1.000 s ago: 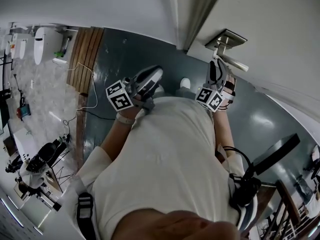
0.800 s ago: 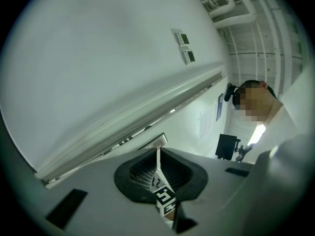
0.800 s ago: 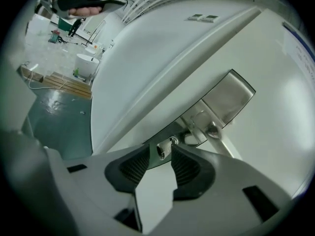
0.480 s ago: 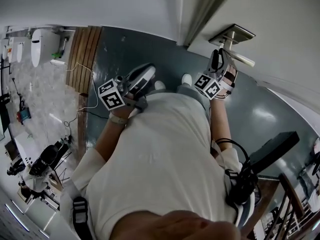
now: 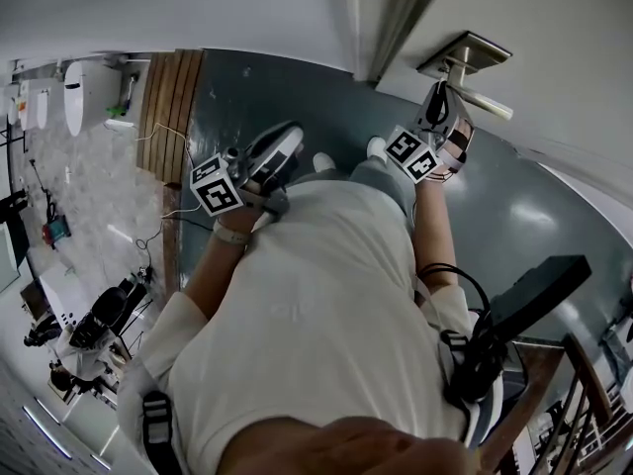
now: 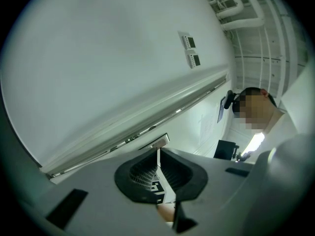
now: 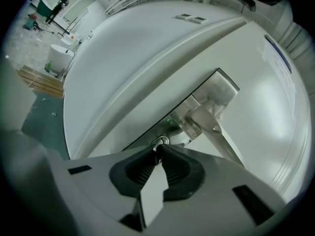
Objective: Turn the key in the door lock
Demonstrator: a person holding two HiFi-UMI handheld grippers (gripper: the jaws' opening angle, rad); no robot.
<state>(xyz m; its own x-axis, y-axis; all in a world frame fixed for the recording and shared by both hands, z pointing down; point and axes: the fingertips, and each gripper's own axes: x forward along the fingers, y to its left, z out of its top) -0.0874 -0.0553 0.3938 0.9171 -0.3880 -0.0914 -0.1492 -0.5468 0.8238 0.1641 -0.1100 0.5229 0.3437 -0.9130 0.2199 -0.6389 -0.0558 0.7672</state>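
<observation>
No word or number is coming through legibly in any view. The left cube (image 5: 218, 186) and the right cube (image 5: 410, 153) are showing only black-and-white square marker patterns, not letters. A narrow label (image 7: 277, 58) with a blue edge is sitting on the door (image 7: 256, 112), its print too small to read. Two small plates (image 6: 190, 42) on the wall (image 6: 98, 58) are carrying dark marks that are blurring beyond reading.

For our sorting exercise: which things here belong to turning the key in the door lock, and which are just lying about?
Job: key, lock plate, right gripper, jaws just closed on the key.
Lying about: wooden boards, floor cable.
</observation>
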